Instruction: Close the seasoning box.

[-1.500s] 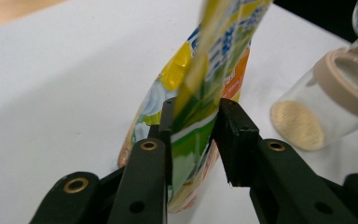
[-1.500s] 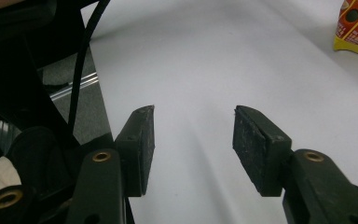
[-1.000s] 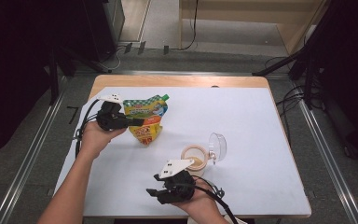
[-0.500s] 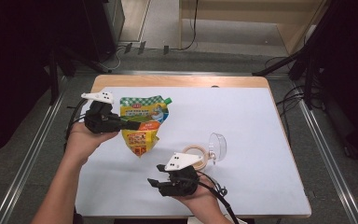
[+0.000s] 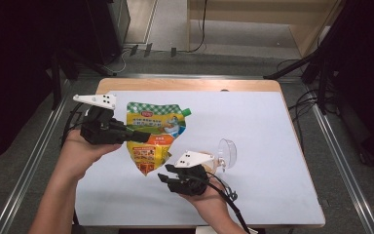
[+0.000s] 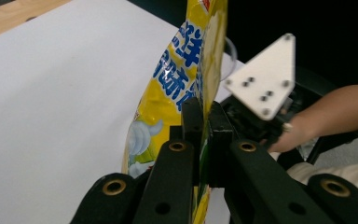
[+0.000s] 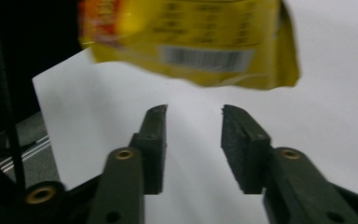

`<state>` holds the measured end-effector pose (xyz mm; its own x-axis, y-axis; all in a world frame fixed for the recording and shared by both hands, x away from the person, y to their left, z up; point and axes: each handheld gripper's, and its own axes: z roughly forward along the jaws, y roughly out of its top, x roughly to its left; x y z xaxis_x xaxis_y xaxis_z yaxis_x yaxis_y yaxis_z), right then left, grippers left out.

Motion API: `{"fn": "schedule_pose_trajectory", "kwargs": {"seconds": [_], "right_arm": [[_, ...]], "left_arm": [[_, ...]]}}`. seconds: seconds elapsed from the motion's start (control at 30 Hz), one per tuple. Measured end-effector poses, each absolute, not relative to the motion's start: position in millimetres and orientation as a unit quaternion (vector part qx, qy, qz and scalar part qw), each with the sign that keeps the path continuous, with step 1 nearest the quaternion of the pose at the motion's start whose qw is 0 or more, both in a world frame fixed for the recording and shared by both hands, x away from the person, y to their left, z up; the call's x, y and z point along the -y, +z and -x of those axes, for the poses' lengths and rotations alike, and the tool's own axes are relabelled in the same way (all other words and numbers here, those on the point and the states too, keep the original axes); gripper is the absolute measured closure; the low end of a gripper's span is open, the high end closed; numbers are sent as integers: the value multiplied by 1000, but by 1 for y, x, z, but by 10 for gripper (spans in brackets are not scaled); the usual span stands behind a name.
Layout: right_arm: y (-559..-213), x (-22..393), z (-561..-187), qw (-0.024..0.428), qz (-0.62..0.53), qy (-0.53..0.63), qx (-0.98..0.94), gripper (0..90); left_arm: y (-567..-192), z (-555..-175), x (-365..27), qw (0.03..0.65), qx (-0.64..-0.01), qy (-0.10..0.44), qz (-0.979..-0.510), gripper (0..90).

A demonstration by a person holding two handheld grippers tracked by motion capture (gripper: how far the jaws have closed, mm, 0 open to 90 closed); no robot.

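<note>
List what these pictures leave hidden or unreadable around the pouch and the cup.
- Pouch print: too small in the high view, blurred in the right gripper view.
- Pouch top and green cap: cut off by the upper edge in the left gripper view.
- Cup contents: partly covered by the right gripper and its plate in the high view.
- Left gripper pads: hidden behind the pouch edge they clamp.
</note>
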<state>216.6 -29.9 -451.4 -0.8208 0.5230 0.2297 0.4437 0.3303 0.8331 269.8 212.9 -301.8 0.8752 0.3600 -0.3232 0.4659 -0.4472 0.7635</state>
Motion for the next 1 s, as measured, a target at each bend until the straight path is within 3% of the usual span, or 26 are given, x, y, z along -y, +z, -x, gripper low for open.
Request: {"fn": "schedule_pose_trajectory", "kwargs": {"seconds": [0.3,0.5,0.53,0.77,1.0], "right_arm": [[-448,32,-216,64,-319,511,-796,742],[-449,31,-214,71,-301,528,-791,685],[-448,30,-213,69,-296,534,-789,716],[-449,19,-195,119,-234,508,-820,698],[-454,13,-183,92,-219,498,-834,695]], "left_arm": [[-279,-243,-201,471,-228,-68,-850,900],[-282,-242,-197,463,-244,-79,-848,900],[-283,-243,-197,465,-248,-82,-846,900],[-297,-253,-192,470,-277,-97,-833,898],[-310,-256,-173,452,-282,-106,-840,886]]}}
